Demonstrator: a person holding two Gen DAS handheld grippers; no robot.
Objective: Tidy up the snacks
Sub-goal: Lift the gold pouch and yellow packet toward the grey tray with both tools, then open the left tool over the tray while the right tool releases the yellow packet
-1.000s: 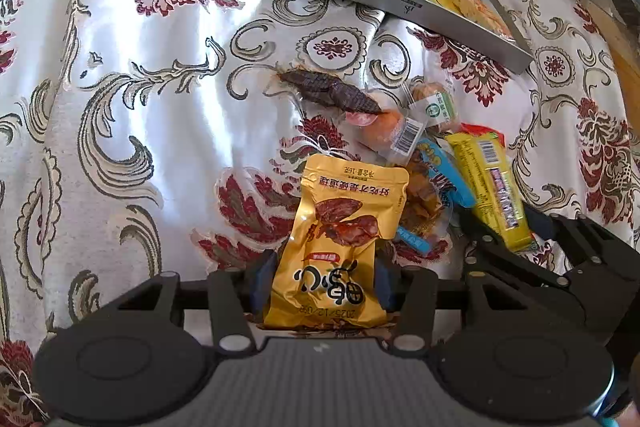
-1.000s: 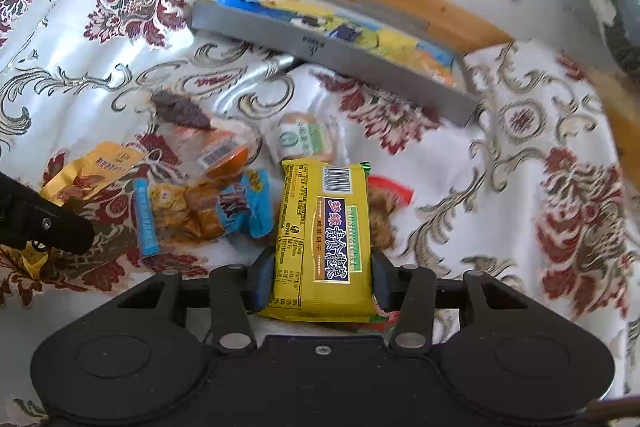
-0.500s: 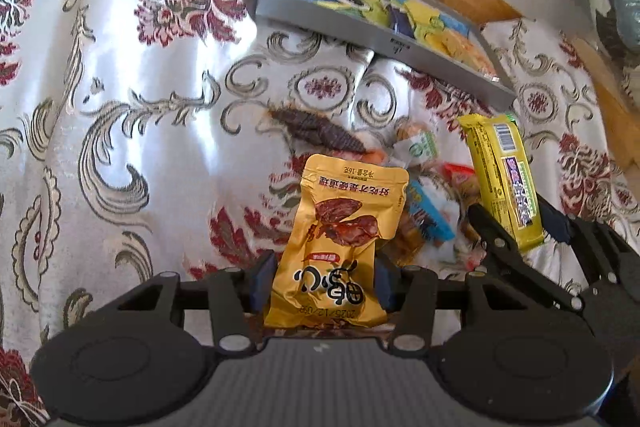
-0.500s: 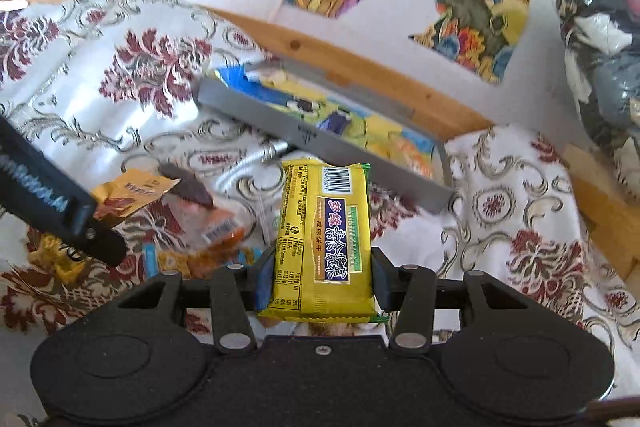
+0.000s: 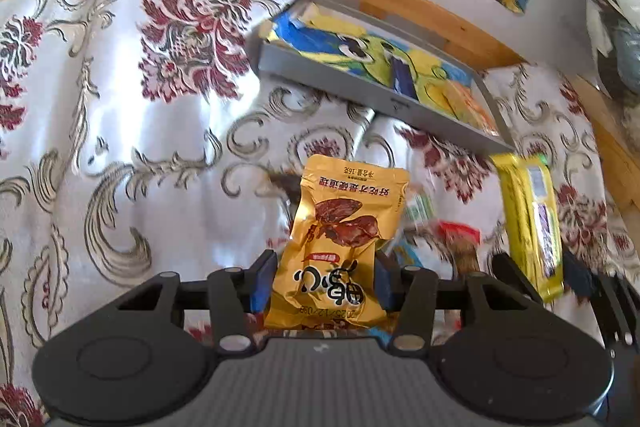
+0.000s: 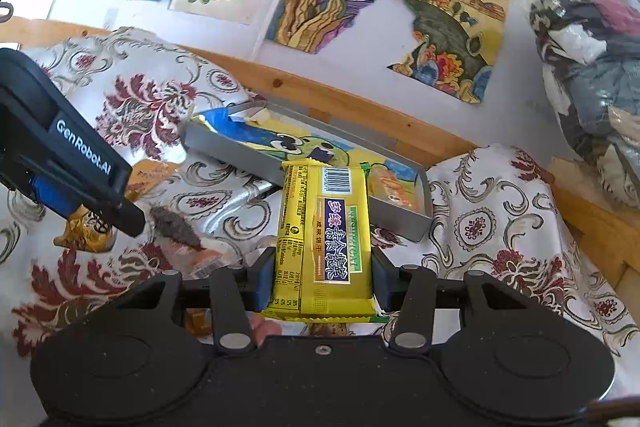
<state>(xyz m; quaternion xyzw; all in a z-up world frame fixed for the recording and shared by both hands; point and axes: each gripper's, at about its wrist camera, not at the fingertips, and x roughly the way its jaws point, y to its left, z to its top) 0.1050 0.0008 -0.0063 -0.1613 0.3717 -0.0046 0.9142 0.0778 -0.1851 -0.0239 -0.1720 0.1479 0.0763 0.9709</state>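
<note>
The shallow grey metal tray [image 6: 400, 223] lies ahead of both grippers, near the far edge of the brocade-covered table [image 5: 120, 147], its long axis running left to right. The right gripper [image 6: 322, 279], nearer it, clamps a yellow foil biscuit bar [image 6: 324, 235] pointing lengthwise at the tray. The left gripper [image 5: 324, 281] grips a golden snack pouch [image 5: 340, 239], upright.

Both grippers have lifted their packets toward the tray [image 6: 256, 163].

Gold snack pouch [image 5: 340, 247] and yellow biscuit pack [image 6: 324, 239] — both lifted, upright, before the grey tray [image 6: 240, 155].
</note>
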